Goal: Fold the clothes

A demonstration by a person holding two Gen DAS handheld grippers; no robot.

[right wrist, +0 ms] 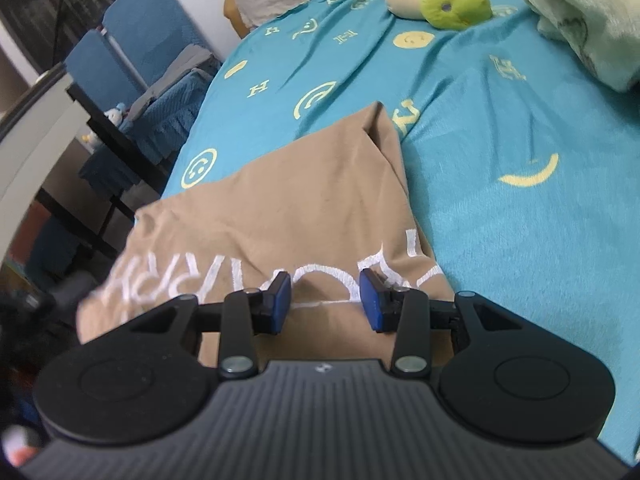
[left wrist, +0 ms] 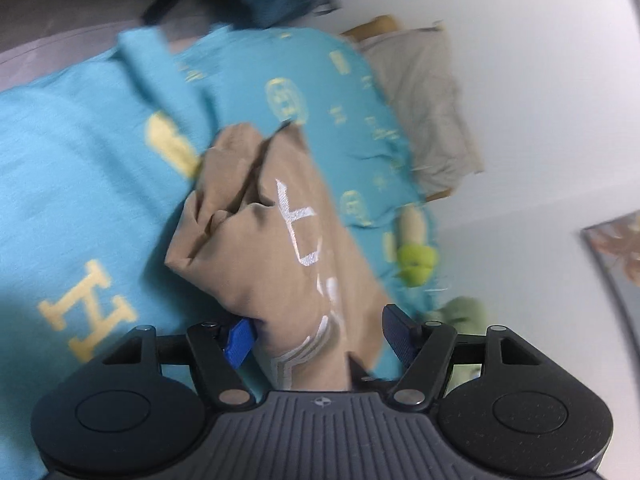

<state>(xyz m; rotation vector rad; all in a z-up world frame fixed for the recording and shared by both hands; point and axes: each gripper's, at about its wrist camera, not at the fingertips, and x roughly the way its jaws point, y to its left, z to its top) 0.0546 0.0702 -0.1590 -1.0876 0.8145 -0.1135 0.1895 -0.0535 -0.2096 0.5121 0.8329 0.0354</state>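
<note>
A teal bedspread (right wrist: pixel 500 120) with yellow prints fills both views, and on it lies the tan shirt (right wrist: pixel 288 208) with white lettering, spread fairly flat near the bed's edge in the right wrist view but bunched and lifted in the blurred left one. Only the right view shows the blue chairs (right wrist: pixel 148 44), the pale green blanket (right wrist: pixel 588 20) and the green plush (right wrist: pixel 456 0) clearly. The left gripper (left wrist: pixel 320 336) has its jaws spread with shirt cloth between them; the right gripper (right wrist: pixel 325 302) also stands parted over the shirt's lettered hem.
</note>
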